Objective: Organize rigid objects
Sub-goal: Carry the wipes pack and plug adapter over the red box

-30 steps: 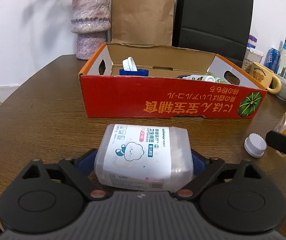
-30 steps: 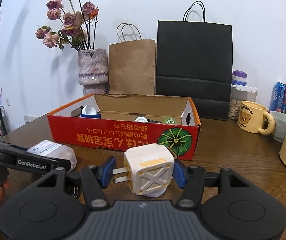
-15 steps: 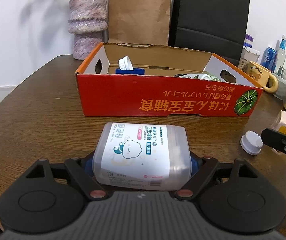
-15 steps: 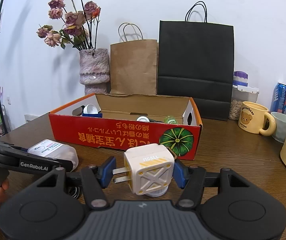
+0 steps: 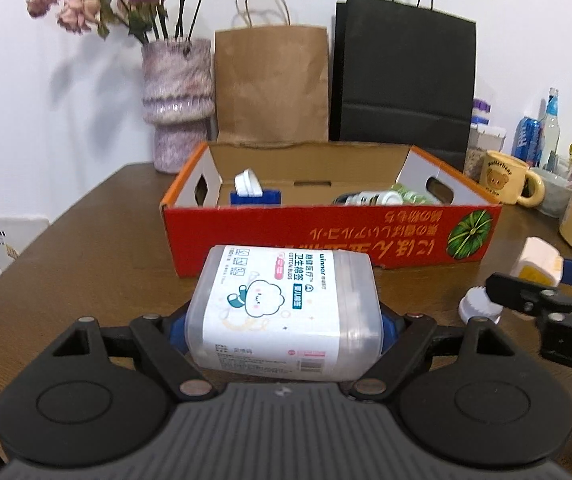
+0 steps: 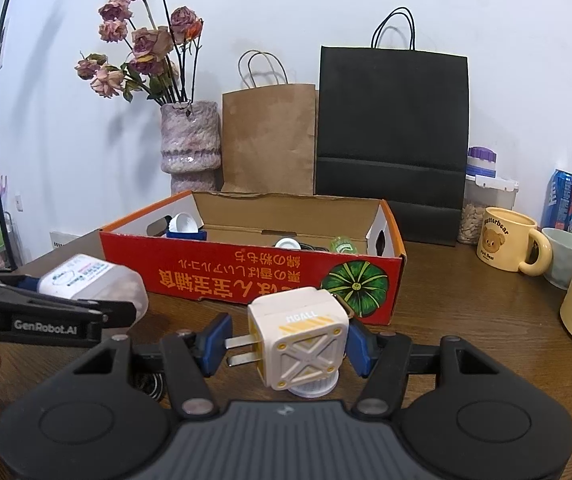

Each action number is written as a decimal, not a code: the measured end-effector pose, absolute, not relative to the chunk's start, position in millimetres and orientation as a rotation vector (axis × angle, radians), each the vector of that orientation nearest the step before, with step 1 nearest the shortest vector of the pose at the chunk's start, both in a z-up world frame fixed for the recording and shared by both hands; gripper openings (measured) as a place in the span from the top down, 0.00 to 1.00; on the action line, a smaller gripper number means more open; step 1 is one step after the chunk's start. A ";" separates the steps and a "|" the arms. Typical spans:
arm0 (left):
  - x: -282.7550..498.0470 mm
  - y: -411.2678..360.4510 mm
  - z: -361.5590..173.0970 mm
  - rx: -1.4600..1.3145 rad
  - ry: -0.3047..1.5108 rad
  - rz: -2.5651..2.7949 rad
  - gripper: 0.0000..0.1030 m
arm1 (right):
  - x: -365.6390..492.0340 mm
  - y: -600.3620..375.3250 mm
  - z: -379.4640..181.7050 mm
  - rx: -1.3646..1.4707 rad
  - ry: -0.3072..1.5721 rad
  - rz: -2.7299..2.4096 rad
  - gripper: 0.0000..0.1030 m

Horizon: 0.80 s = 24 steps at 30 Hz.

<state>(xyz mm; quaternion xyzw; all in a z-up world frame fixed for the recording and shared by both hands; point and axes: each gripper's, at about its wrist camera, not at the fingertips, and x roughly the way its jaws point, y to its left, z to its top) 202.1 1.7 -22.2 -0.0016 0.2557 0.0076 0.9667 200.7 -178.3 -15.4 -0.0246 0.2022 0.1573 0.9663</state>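
Nearest the left camera, the left tongs (image 5: 284,322) clamp a clear cotton bud box (image 5: 284,312) lying on its side above the wooden worktop (image 5: 86,276). The right tongs (image 6: 286,344) grip a white plug adapter (image 6: 299,336), prongs pointing left, over a white ribbed cap (image 6: 313,387) on the worktop. Beyond both stands the red cardboard tray (image 6: 246,276), already containing a blue item and bottles. Behind it stand a vase (image 6: 190,140) and two paper bags.

The box (image 5: 325,236) was set on the surface (image 5: 86,264), before the vase (image 5: 178,104) and two bags (image 5: 401,76); a mug (image 5: 505,178) was placed to its right; the cotton-bud tub (image 5: 282,308) was held before it, the charger (image 6: 301,336) rightward.
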 end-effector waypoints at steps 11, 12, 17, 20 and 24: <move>196.8 -6.6 14.3 -0.036 0.431 0.026 0.19 | 205.4 -178.3 3.1 -0.024 0.358 0.310 0.43; 198.5 -6.0 17.8 -0.043 0.426 0.029 0.19 | 207.0 -178.1 5.7 -0.021 0.353 0.306 0.43; 208.1 -4.9 39.9 -0.066 0.378 0.052 0.19 | 217.1 -177.0 18.9 -0.005 0.321 0.290 0.43; 215.4 -5.3 50.8 -0.078 0.347 0.064 0.19 | 225.6 -175.2 27.3 0.007 0.304 0.284 0.43; 229.6 -4.9 59.9 -0.104 0.325 0.081 0.19 | 241.9 -172.2 35.2 0.021 0.286 0.265 0.43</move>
